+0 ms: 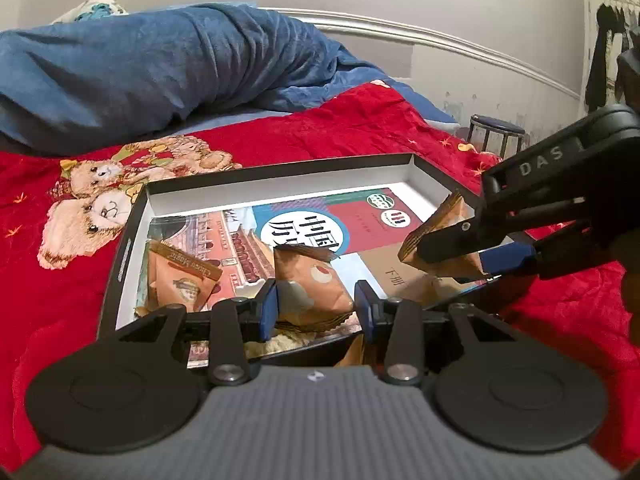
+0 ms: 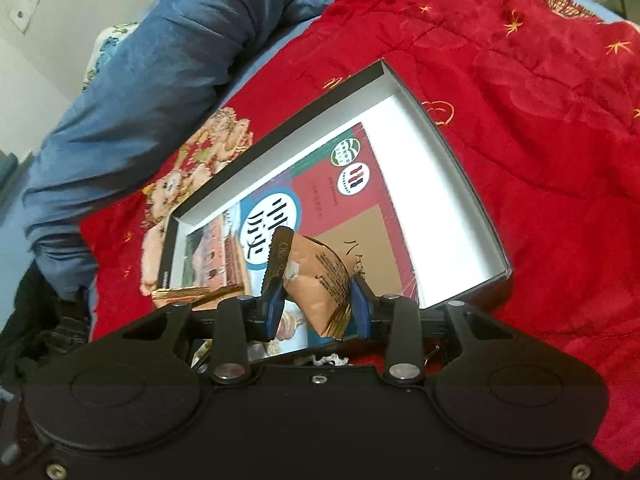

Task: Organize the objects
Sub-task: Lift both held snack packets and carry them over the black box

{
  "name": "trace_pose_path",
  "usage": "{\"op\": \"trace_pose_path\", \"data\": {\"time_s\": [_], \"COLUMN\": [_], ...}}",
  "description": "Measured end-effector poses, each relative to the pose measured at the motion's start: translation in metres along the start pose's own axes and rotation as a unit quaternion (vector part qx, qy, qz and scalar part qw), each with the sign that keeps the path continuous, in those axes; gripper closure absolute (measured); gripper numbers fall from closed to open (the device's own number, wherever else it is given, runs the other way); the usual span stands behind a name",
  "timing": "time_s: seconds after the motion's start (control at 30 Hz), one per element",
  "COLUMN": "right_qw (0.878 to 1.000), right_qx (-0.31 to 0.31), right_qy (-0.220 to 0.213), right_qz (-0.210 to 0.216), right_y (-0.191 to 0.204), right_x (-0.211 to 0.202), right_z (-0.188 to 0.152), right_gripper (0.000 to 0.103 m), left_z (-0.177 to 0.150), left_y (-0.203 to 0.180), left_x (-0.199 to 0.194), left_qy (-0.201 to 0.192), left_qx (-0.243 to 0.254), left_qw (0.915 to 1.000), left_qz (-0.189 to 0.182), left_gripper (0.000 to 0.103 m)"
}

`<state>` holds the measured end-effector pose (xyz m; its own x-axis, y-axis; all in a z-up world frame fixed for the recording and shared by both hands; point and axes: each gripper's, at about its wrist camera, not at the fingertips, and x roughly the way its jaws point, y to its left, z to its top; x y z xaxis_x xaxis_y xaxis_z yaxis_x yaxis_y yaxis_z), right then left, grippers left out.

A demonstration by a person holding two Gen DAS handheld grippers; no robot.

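Note:
A shallow black box with a white inside (image 1: 280, 166) (image 2: 460, 160) lies on the red bedspread, and a colourful book (image 1: 360, 216) (image 2: 360, 200) lies flat in it. My left gripper (image 1: 318, 308) is shut on a brown snack packet (image 1: 312, 280) over the box's near edge. A second brown packet (image 1: 448, 212) (image 2: 316, 268) hangs over the box's right part, pinched between the blue pads of my right gripper (image 1: 444, 264) (image 2: 316, 312). A third packet (image 1: 180, 280) (image 2: 184, 294) rests in the box at its left end.
The red bedspread with teddy bears (image 1: 100, 208) (image 2: 540, 120) surrounds the box. A bunched blue blanket (image 1: 160, 68) (image 2: 160, 60) lies behind it. Past the bed's right edge stands a dark stool (image 1: 496, 132). Dark clothing (image 2: 40, 320) sits at the lower left.

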<state>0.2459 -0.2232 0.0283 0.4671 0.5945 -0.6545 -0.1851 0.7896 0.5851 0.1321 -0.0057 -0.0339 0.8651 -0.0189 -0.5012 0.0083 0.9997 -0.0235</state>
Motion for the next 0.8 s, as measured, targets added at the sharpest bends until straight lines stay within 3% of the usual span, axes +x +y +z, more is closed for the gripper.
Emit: {"op": "trace_pose_path", "data": {"time_s": [0.4, 0.63, 0.8], "right_qw": [1.000, 0.999, 0.998], "right_qx": [0.009, -0.030, -0.064], "right_qy": [0.002, 0.008, 0.016], "right_qz": [0.030, 0.020, 0.004], "right_y": [-0.006, 0.012, 0.028], "right_x": [-0.002, 0.001, 0.009], "right_z": [0.001, -0.006, -0.007], "right_gripper": [0.068, 0.068, 0.068], "left_z": [-0.011, -0.014, -0.007], "left_y": [-0.020, -0.029, -0.021], "left_x": [-0.013, -0.020, -0.016], "left_qy": [-0.049, -0.071, -0.058], "left_qx": [0.054, 0.077, 0.051], "left_qw": [0.9967, 0.9943, 0.9970], "left_qz": [0.034, 0.019, -0.002], "left_gripper": [0.058, 0.058, 0.058]}}
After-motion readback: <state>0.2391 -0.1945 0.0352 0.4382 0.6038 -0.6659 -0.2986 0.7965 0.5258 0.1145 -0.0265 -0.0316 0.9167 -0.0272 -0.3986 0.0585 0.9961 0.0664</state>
